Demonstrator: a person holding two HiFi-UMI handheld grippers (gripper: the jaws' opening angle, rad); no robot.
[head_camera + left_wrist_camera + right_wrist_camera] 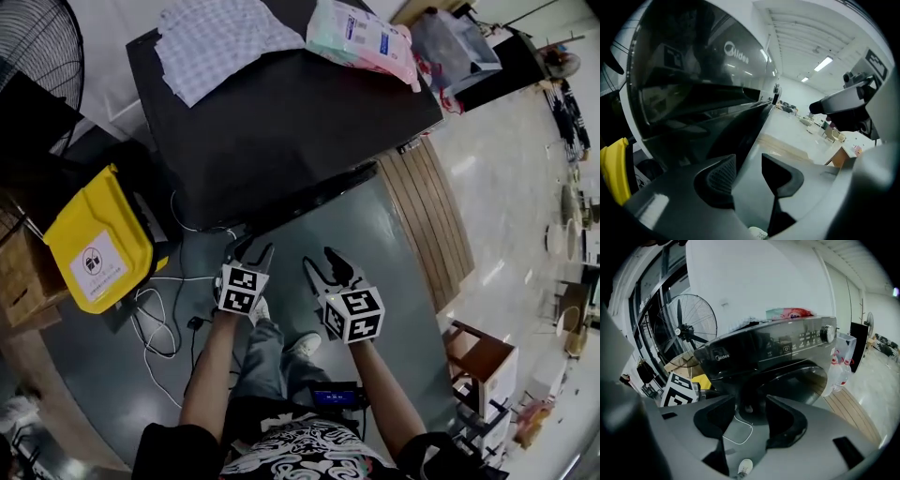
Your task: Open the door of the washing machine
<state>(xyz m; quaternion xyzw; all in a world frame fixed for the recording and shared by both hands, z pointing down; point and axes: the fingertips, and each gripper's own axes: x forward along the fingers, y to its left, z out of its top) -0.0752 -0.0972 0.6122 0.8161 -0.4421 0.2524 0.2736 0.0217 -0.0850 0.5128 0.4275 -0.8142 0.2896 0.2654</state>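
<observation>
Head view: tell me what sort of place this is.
Probably a large indoor hall or workshop, not a home: a washing machine on open polished floor, a pedestal fan, ceiling strip lights.

From above, the washing machine (281, 131) shows mostly its top. Its door (323, 190) is only a thin dark edge underneath. The fan (37, 42) is cut off at the corner. The words on the pack (361, 36) are too small to read. The yellow thing (611, 173), maybe a bin, is half cut off.
</observation>
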